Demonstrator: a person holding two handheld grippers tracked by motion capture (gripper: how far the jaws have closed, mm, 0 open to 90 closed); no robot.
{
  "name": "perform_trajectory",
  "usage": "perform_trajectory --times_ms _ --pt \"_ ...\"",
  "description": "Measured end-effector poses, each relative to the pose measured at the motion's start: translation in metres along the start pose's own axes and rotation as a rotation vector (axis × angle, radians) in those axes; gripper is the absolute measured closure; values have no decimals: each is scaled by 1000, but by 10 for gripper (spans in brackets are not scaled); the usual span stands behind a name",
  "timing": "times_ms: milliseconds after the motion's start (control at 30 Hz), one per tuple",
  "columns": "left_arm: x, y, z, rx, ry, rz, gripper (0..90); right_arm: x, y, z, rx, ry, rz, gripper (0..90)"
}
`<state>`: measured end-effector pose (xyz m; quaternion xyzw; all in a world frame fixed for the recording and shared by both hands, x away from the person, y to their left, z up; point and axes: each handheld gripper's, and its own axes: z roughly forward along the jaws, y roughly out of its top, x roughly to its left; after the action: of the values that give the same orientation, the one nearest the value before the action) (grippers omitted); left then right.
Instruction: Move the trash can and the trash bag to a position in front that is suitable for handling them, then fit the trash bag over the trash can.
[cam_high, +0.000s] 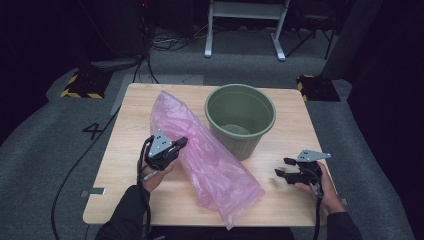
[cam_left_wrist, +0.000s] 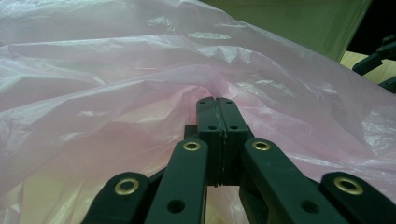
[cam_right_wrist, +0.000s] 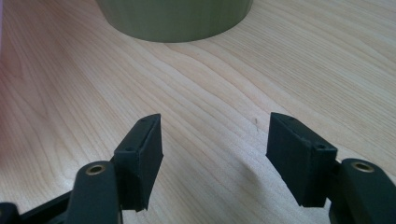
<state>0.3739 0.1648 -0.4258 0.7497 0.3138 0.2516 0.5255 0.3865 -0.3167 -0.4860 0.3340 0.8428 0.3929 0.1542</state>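
Closest in, the left gripper (cam_left_wrist: 217, 105) has its jaws pressed together with a fold of the pink plastic bag (cam_left_wrist: 116, 93) pinched between them. In its own view you can see the film bunching right at the tips. From above, that gripper (cam_high: 181, 142) sits on the left edge of the bag (cam_high: 210, 160), roughly halfway along, so my guess is it's grabbing one layer to lift or open the thing up.

The bag lies flat and diagonal across the wooden table (cam_high: 125, 150), its far end up beside the green bin (cam_high: 240, 117) and its near end close to the front edge. Where it passes the bin it rests against the side. The bin is upright and looks empty, so this is probably about lining it with the bag.

The right gripper (cam_high: 286, 167) sits low over bare wood on the right, jaws apart, nothing between them. In its own view (cam_right_wrist: 215, 158) it points toward the bin's base (cam_right_wrist: 175, 18). Looks parked and ready, maybe to catch the opposite edge of the bag once the left lifts it. Thin film slips easily, so a one-sided pinch could just drag the whole bag along.
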Motion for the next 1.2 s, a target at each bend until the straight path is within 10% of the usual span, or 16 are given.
perform_trajectory --times_ms 1200 --pt "-6 40 -11 -123 -33 43 895 1 10 -20 -81 -5 2 352"
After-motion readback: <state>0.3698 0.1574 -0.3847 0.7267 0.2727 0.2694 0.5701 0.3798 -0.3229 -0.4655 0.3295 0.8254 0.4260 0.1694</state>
